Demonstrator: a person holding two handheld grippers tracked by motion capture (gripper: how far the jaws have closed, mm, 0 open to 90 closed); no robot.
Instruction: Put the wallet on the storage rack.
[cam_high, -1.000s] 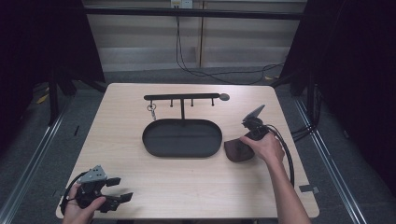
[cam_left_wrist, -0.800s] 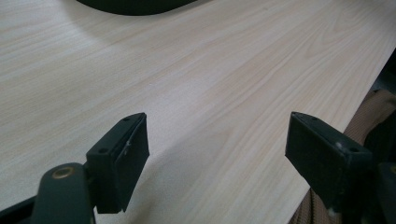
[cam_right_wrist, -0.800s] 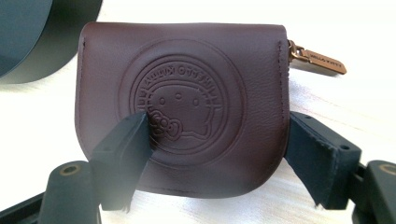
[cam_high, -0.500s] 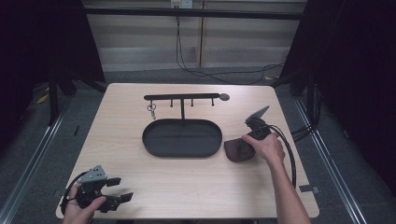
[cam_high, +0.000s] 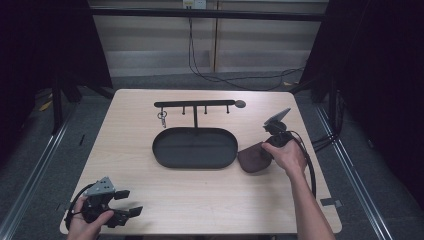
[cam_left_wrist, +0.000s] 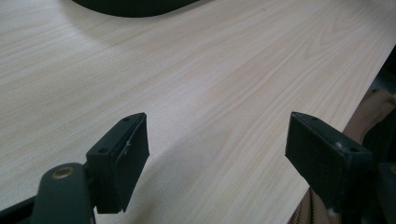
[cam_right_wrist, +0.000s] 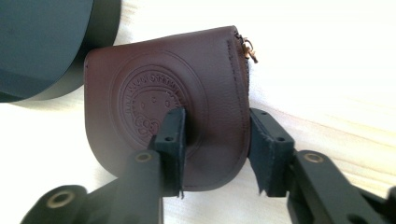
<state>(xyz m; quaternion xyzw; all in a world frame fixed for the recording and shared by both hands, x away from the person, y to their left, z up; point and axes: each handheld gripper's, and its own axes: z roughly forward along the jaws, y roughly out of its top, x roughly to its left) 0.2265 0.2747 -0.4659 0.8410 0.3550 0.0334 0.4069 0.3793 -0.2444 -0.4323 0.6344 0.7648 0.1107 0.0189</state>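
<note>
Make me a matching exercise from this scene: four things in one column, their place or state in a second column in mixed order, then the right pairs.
Things:
1. pouch
2. tray
3. keys
4. left gripper

Places or states:
A. hanging from the rack behind the tray
B. jaws wide open over bare wood at the table's near left corner
C. brown leather, lying flat, one edge between the jaws of the right gripper
D. dark oval, in the middle of the table

Pairs: 1-C, 2-D, 3-A, 4-B
</note>
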